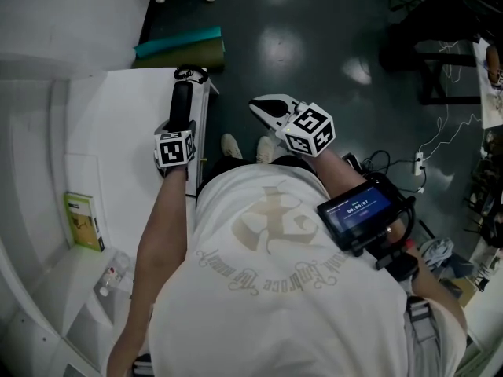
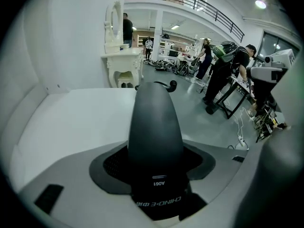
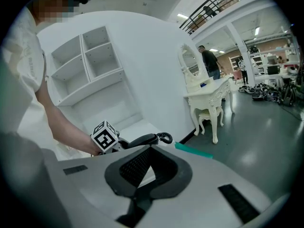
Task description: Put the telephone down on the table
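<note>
The telephone is a black handset (image 1: pixel 182 96) with a coiled cord (image 1: pixel 191 74) at its far end. My left gripper (image 1: pixel 178 128) is shut on it and holds it lengthwise above the right edge of the white table (image 1: pixel 118 148). In the left gripper view the handset (image 2: pixel 154 127) fills the space between the jaws of the left gripper (image 2: pixel 154 160) and points away over the table. Whether it touches the table I cannot tell. My right gripper (image 1: pixel 271 110) hangs over the dark floor to the right, shut and empty. The right gripper view shows that gripper (image 3: pixel 149 165) and the handset (image 3: pixel 142 140) beyond.
A green booklet (image 1: pixel 82 220) and a clear packet (image 1: pixel 114 273) lie at the table's near left. A teal roll (image 1: pixel 179 44) lies on the floor past the table. White shelves (image 3: pixel 90 65) and a white dressing table (image 2: pixel 121 61) stand nearby, with people (image 2: pixel 228 75) beyond.
</note>
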`<state>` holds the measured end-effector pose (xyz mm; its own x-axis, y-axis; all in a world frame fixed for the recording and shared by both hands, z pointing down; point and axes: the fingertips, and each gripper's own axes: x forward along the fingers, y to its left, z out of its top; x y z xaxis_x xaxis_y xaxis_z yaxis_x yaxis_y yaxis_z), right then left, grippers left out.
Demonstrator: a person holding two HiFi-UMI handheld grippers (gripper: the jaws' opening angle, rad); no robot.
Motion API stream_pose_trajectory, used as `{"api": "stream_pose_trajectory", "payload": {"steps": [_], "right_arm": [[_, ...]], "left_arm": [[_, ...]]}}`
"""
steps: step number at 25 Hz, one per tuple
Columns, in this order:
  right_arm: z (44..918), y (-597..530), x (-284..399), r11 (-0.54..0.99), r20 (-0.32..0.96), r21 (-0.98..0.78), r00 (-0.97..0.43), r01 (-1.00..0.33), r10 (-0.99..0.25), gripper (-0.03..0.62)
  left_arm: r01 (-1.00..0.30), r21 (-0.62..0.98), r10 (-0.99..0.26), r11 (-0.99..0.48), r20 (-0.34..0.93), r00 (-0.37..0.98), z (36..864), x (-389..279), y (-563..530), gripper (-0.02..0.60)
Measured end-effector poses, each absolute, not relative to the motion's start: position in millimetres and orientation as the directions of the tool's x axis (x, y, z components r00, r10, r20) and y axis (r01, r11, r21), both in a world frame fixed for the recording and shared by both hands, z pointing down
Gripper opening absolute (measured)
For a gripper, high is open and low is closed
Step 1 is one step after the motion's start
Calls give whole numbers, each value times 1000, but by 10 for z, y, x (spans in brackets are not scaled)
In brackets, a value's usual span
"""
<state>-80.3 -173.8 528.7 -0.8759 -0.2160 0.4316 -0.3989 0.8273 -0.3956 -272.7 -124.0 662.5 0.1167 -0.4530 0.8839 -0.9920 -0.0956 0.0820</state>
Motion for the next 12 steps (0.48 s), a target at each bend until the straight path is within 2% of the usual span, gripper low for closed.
{"api": "stream_pose_trajectory", "payload": {"steps": [12], "right_arm": [[5320,-1713,-777,827,431,-396,-876,-400,-218,15]], "left_arm": [[-989,74,-448,-128,886,124,6683,-2738,-1242,293]]}}
